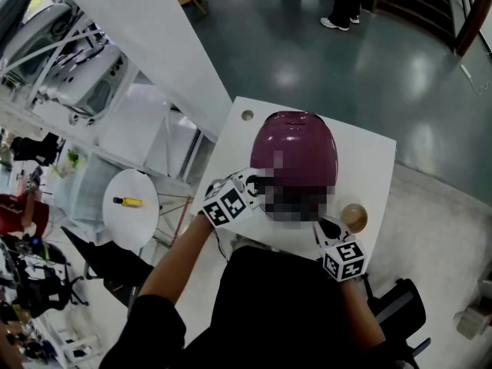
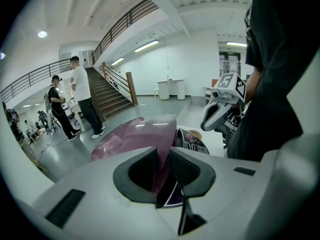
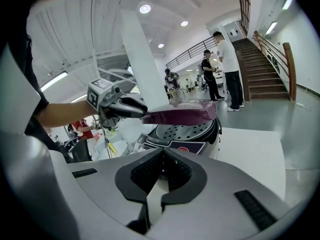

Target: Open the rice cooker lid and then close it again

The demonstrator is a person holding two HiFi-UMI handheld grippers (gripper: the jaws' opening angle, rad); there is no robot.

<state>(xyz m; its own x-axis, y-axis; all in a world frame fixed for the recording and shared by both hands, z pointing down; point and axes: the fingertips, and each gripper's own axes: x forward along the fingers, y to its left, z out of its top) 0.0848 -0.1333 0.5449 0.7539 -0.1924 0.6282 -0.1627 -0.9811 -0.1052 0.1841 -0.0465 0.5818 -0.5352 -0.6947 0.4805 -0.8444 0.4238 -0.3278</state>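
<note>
1. A white square table [image 1: 369,160] stands on a dark shiny floor [image 1: 307,44], with a small round hole [image 1: 247,115] near one corner
2. A round wooden thing [image 1: 354,217] lies on this table, near its right edge
3. At the left, a small round table [image 1: 134,225] carries a yellow thing [image 1: 129,202]
4. A person in a white shirt [image 2: 80,91] and a person in black [image 2: 56,104] stand beside a staircase [image 2: 112,95]

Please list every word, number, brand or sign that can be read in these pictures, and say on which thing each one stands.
No text can be read with certainty.
Front panel of the rice cooker: small print beside a red round mark, too small and blurred to read.
Left marker cube and right marker cube: black-and-white square patterns only, no letters.
Purple lid: no print visible.
</note>
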